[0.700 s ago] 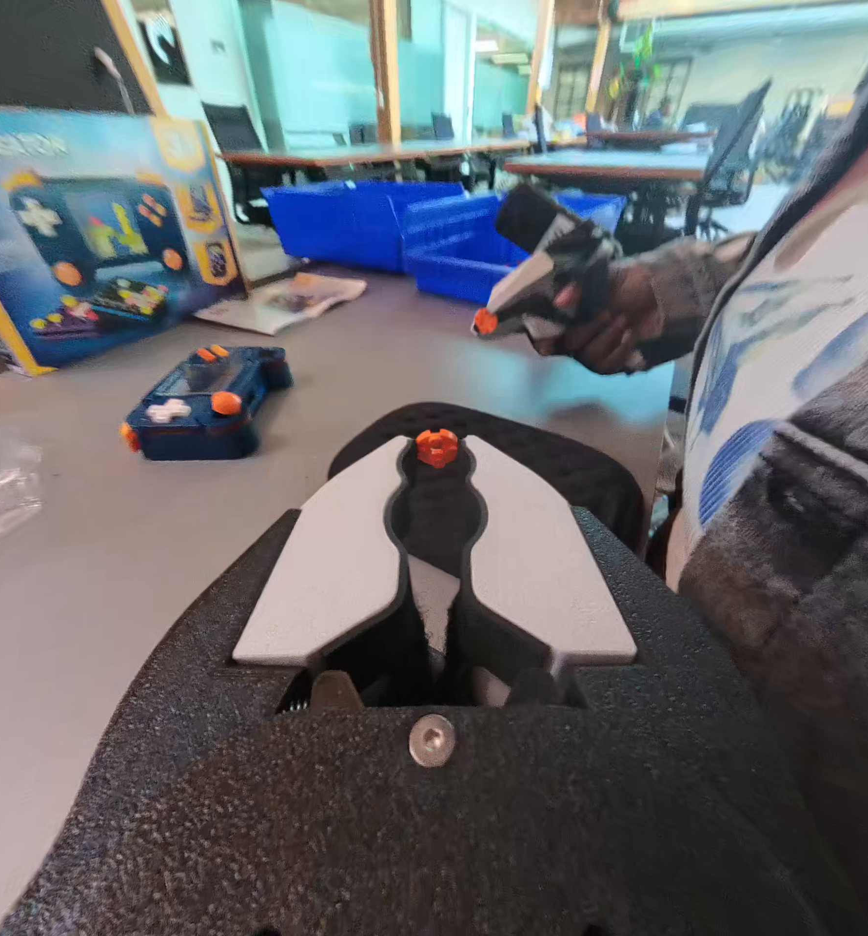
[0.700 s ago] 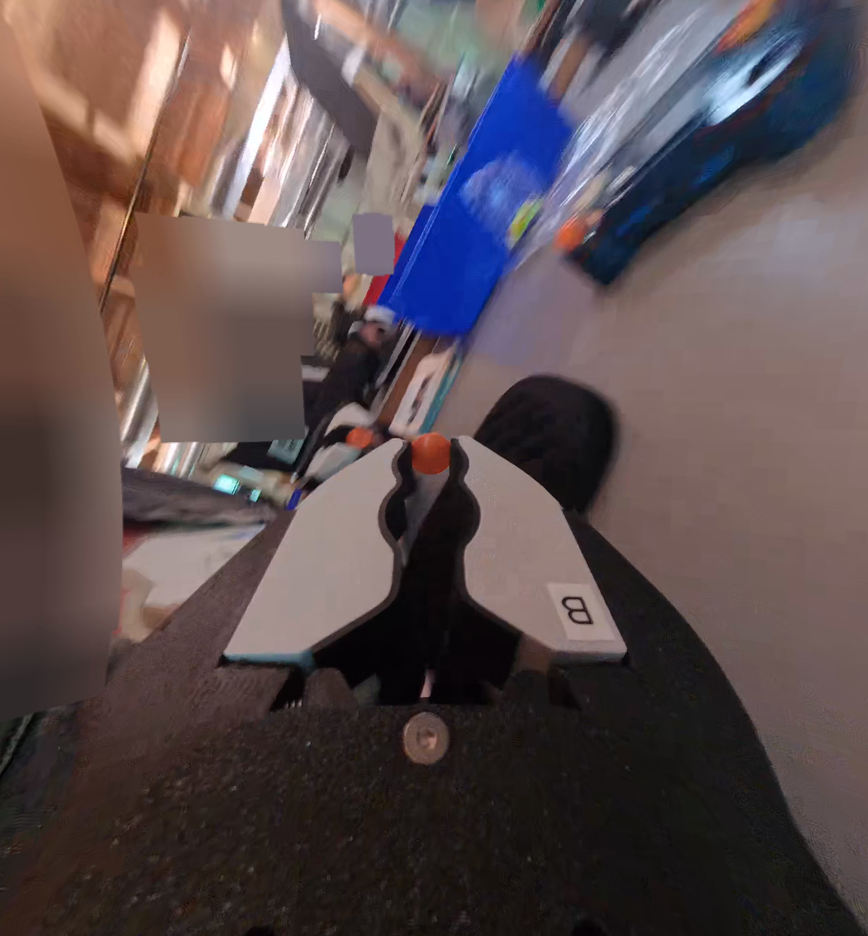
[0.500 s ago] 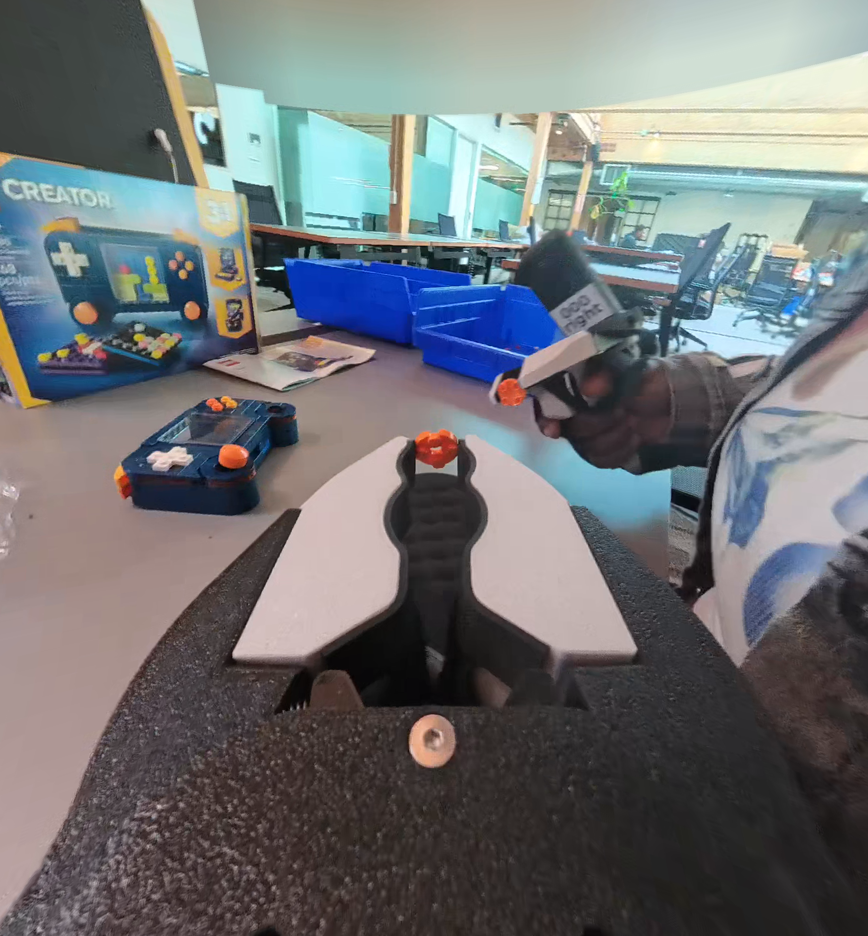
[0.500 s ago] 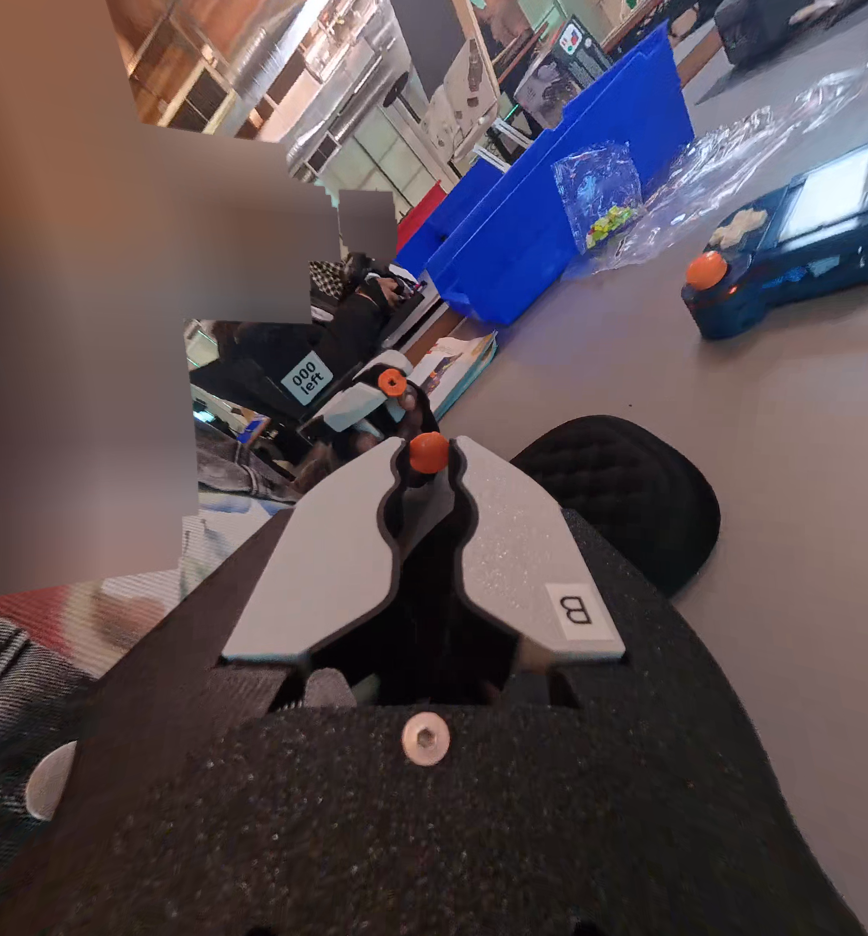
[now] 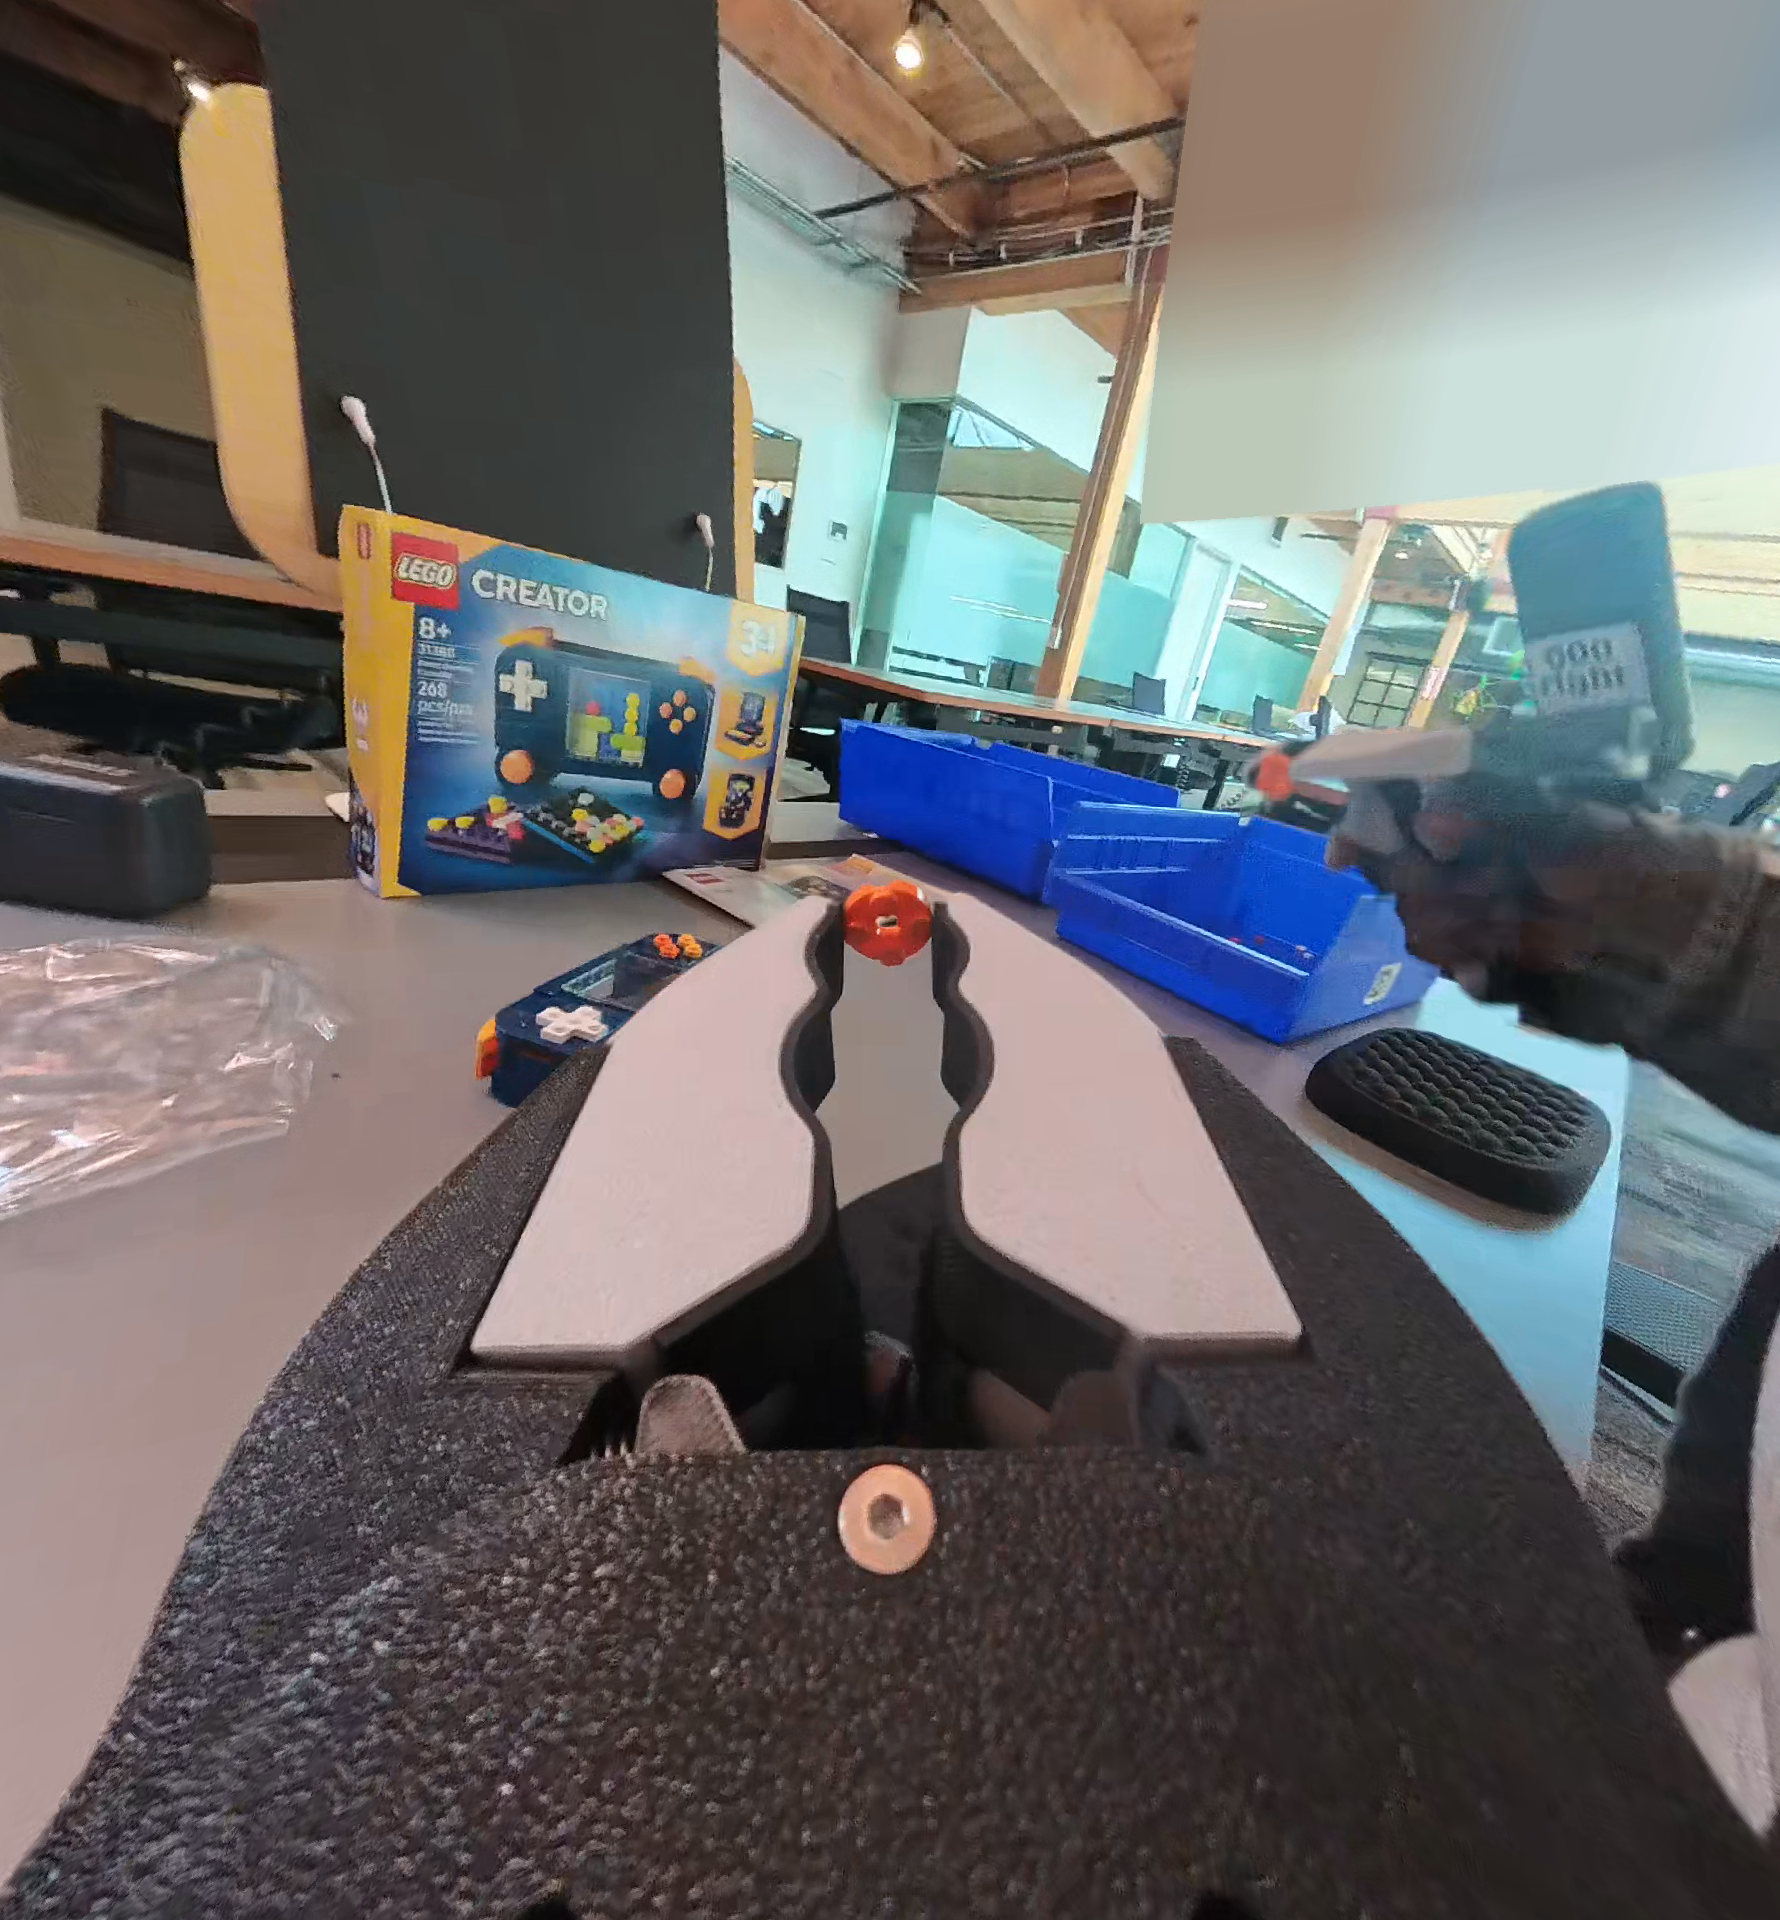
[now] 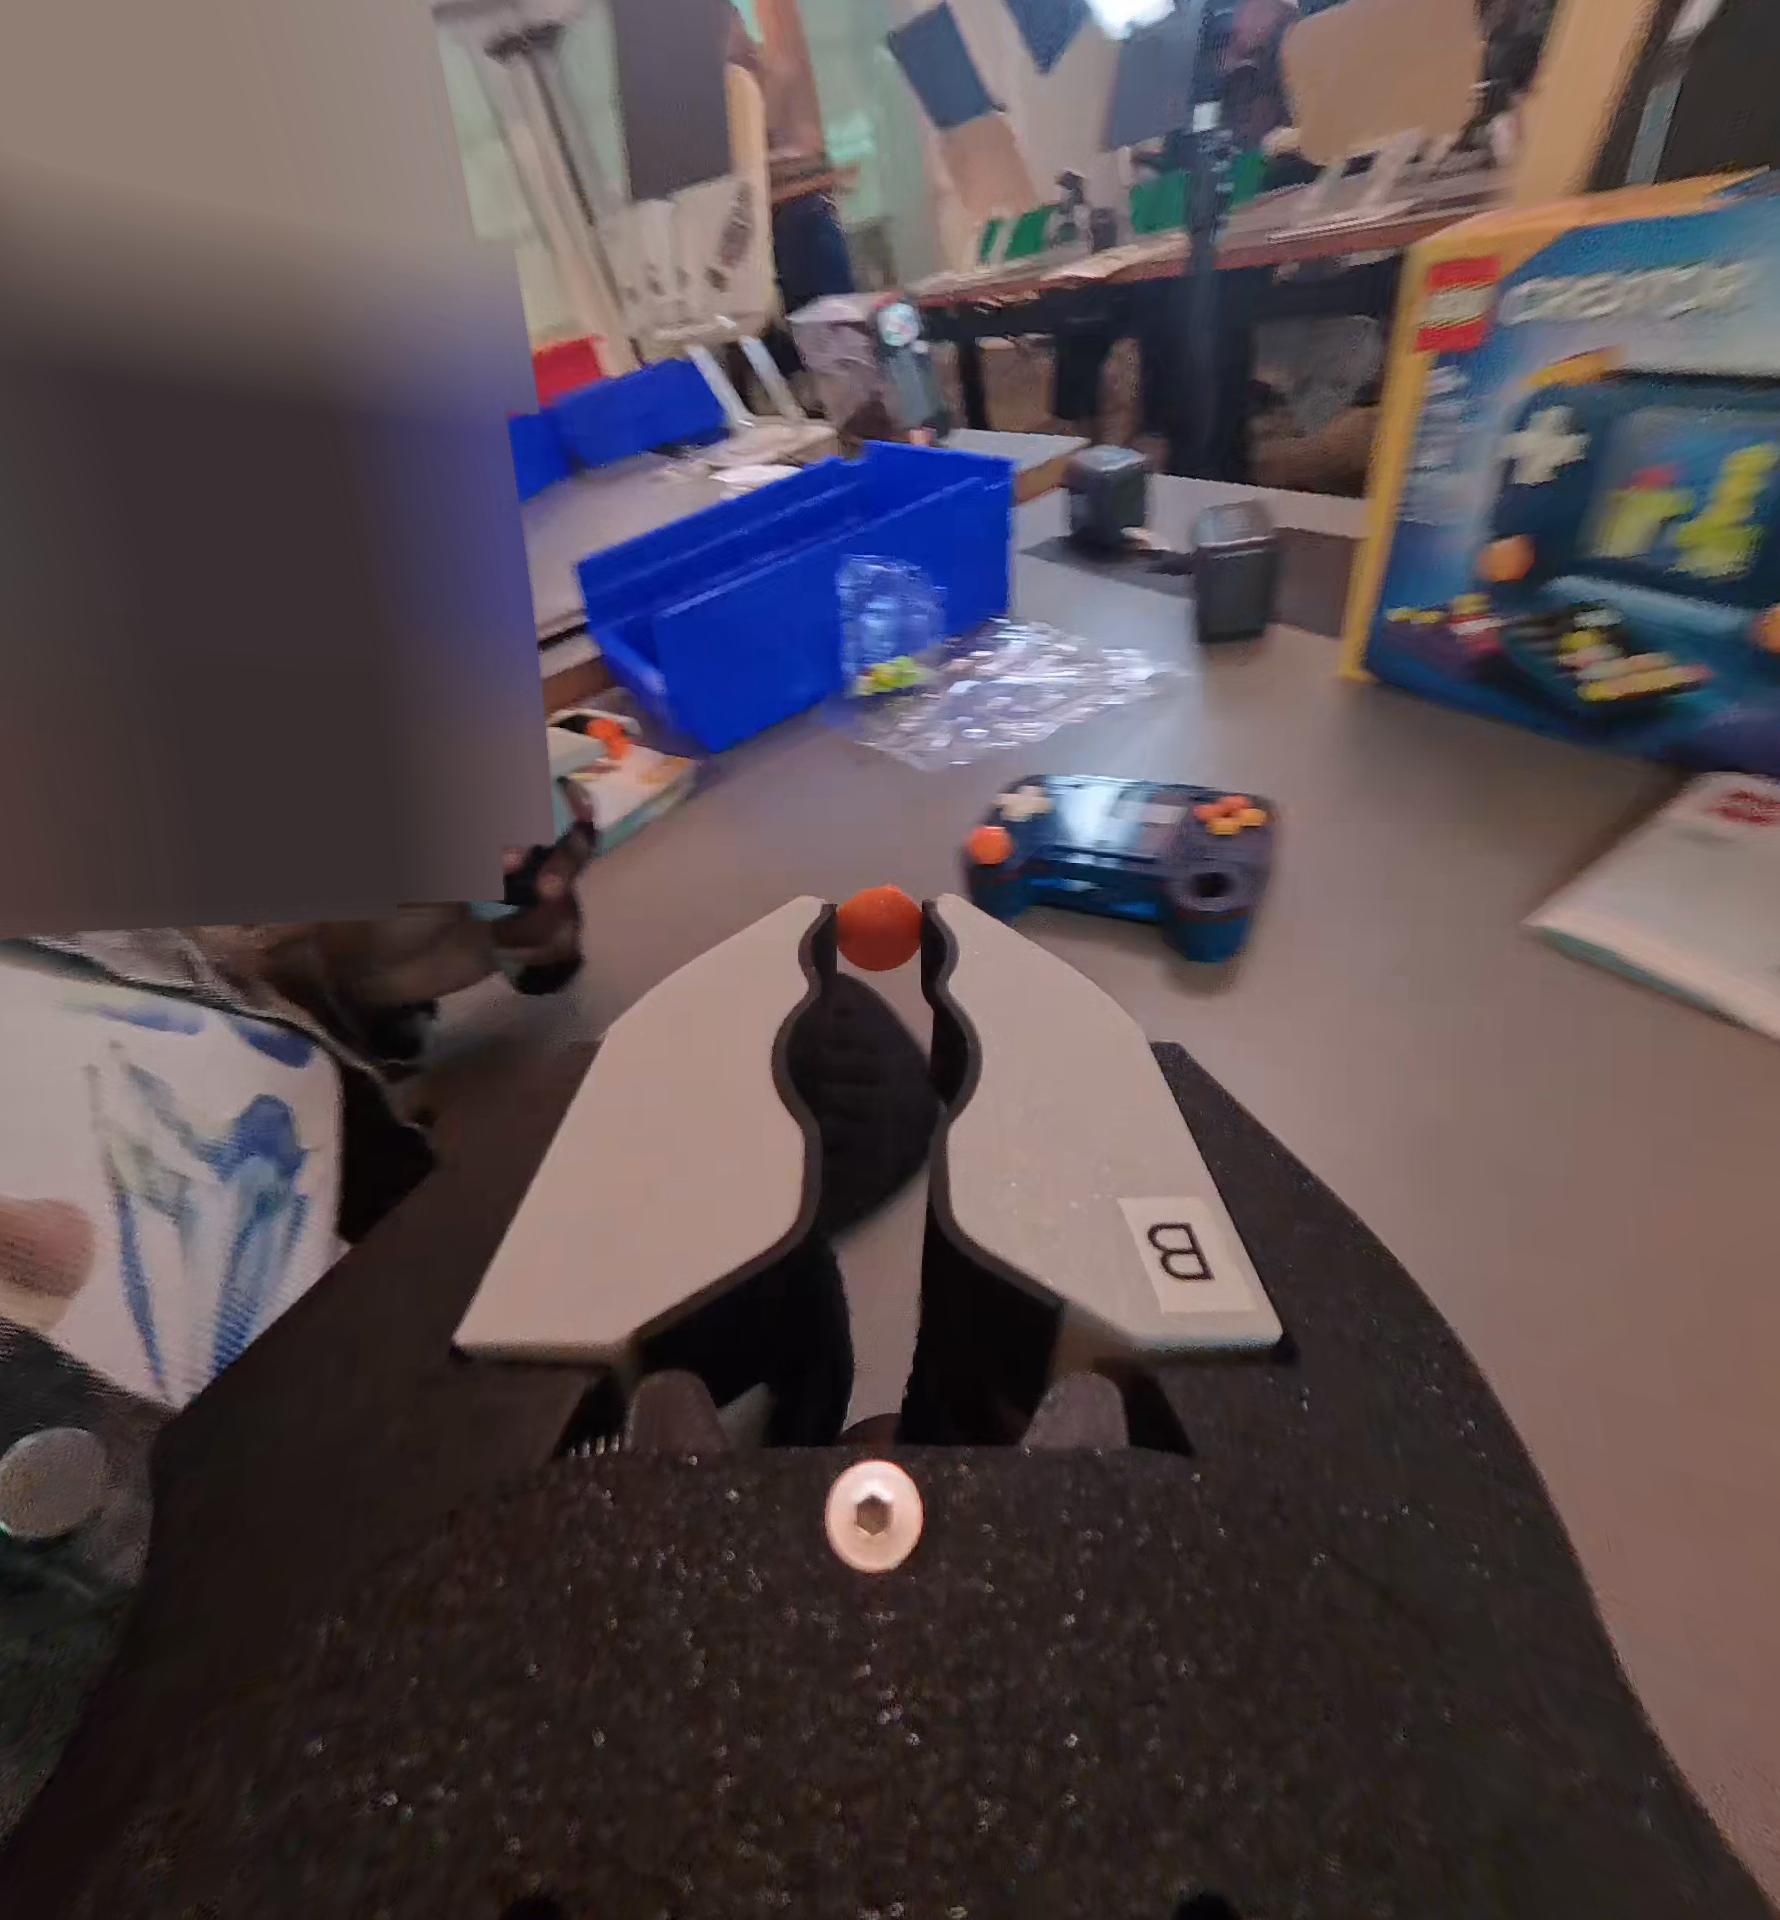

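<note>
My left gripper (image 5: 886, 923) is shut on a small orange toothed round piece (image 5: 887, 921), held above the grey table (image 5: 138, 1299). My right gripper (image 6: 878, 927) is shut on a small orange dome piece (image 6: 878, 928). In the left wrist view the right gripper (image 5: 1270, 771) shows at the right, held in a gloved hand (image 5: 1551, 894), with the orange piece at its tip. A dark blue brick-built game console (image 6: 1125, 862) lies on the table ahead of both grippers; it also shows in the left wrist view (image 5: 585, 1023), partly hidden by my left finger.
The toy set's box (image 5: 564, 717) stands at the back, a booklet (image 6: 1696, 925) beside it. Blue bins (image 5: 1218, 914) stand at the right, another blue bin (image 6: 792, 623) at the left. Clear plastic bags (image 5: 107, 1060) lie left. A black oval pad (image 5: 1457, 1132) sits near the edge. Spacing between my two grippers at the tips: around 20 centimetres. The dark blue brick-built game console (image 6: 1125, 862) is about 20 centimetres from both grippers' fingertips.
Both grippers have swung up and turned: the left view now looks higher, the right view has rotated from tilted to level and faces the console. Both still hold their orange pieces.
</note>
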{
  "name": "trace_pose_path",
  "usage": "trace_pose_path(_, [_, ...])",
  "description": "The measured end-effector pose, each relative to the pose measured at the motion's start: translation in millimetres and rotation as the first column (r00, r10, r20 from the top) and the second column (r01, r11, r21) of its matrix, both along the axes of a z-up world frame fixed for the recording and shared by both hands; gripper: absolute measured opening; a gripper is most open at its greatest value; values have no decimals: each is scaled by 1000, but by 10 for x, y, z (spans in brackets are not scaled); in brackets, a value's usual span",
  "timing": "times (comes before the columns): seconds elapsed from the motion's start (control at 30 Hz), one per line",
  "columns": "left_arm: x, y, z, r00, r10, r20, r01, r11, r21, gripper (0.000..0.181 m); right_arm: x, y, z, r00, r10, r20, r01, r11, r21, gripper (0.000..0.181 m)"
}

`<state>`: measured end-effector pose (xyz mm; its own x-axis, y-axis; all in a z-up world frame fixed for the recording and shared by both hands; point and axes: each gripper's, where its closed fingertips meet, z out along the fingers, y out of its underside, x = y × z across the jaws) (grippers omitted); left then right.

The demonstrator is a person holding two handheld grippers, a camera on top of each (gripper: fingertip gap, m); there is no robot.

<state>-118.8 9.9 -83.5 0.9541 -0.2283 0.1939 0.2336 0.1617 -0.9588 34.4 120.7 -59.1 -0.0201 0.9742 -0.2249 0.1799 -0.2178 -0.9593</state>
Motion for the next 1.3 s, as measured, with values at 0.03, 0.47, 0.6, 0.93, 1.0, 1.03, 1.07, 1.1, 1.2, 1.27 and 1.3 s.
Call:
trace_pose_path(0.03, [17, 18, -6, 1000, -16, 7, 16, 1000, -8, 15, 98, 183, 68, 999, -38, 37, 37, 999, 34, 15])
trace_pose_path(0.47, [167, 147, 172, 996, 18, -89, -14, 999, 43, 15, 1332, 3807, 139, 648, -603, 466, 470, 797, 379, 15])
trace_pose_path(0.6, [198, 183, 221, 996, 12, -92, -8, 999, 46, 15, 1402, 4289, -292, 531, -526, 664, 527, 819, 228, 64])
trace_pose_path(0.93, [163, 277, 318, 999, 5, -42, -1, 996, 95, 15, 1273, 4636, -106, 552, -629, 547, 616, 750, 241, 88])
trace_pose_path(1.0, [183, 311, 343, 999, -9, -36, 12, 995, 103, 15, 1445, 4593, -362, 419, -564, 712, 596, 762, 253, 88])
trace_pose_path(1.03, [203, 322, 361, 999, -18, -38, 22, 994, 108, 15, 1408, 4668, -268, 447, -622, 643, 614, 736, 285, 80])
trace_pose_path(1.07, [221, 331, 380, 999, -23, -42, 28, 993, 113, 15, 1341, 4697, -174, 491, -652, 578, 631, 724, 279, 70])
trace_pose_path(1.1, [235, 337, 396, 999, -24, -47, 30, 993, 117, 15, 1335, 4674, -207, 483, -634, 604, 617, 736, 279, 65])
trace_pose_path(1.2, [259, 340, 420, 998, -26, -56, 33, 992, 124, 15, 1285, 4722, -107, 483, -696, 531, 604, 704, 373, 69])
trace_pose_path(1.27, [252, 339, 416, 998, -21, -54, 28, 992, 126, 15, 1204, 4664, -176, 517, -655, 551, 587, 740, 329, 68])
trace_pose_path(1.3, [246, 341, 410, 999, -20, -48, 26, 992, 124, 15, 1241, 4598, -363, 471, -589, 657, 561, 775, 292, 82])
